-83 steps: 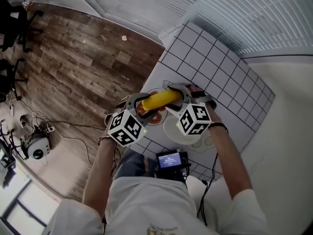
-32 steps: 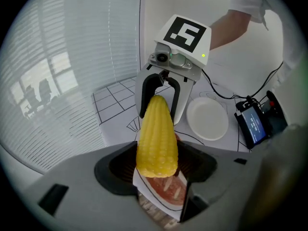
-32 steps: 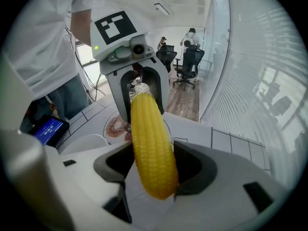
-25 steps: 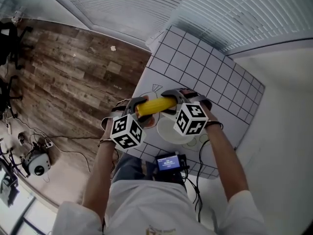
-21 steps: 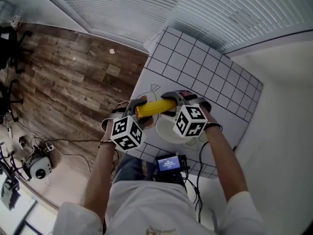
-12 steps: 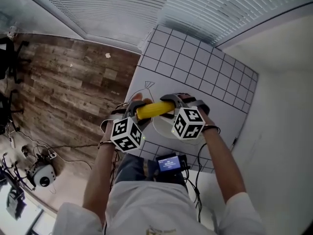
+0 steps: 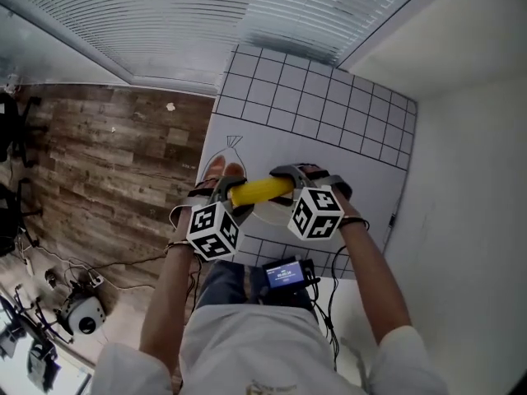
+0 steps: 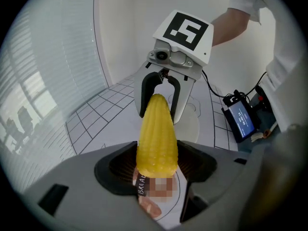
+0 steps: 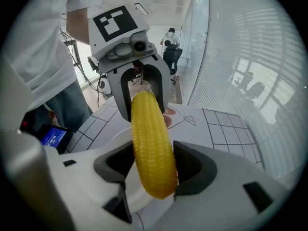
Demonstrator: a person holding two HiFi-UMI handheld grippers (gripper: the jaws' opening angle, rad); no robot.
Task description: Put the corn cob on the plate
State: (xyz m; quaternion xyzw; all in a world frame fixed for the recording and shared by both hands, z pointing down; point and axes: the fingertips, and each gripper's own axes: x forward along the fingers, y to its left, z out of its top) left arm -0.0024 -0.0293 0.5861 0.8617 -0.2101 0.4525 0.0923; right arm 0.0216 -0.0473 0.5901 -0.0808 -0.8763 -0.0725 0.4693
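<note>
The left gripper and the right gripper are each gripping one end of the corn cob, so it is hanging level between them and is not rolling. The cob is hovering in the air, partly over the white plate on the table. It is not yet resting on the plate, and I think it is being lined up for lowering.

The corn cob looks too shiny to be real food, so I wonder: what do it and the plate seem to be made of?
Corn cob: probably moulded plastic or rubber, a toy. Its kernels are one even, slightly glossy yellow in very regular rows, with no blemish. Plate: plain white and smooth with little shine. It could be plastic or ceramic; the look leaves that open.
</note>
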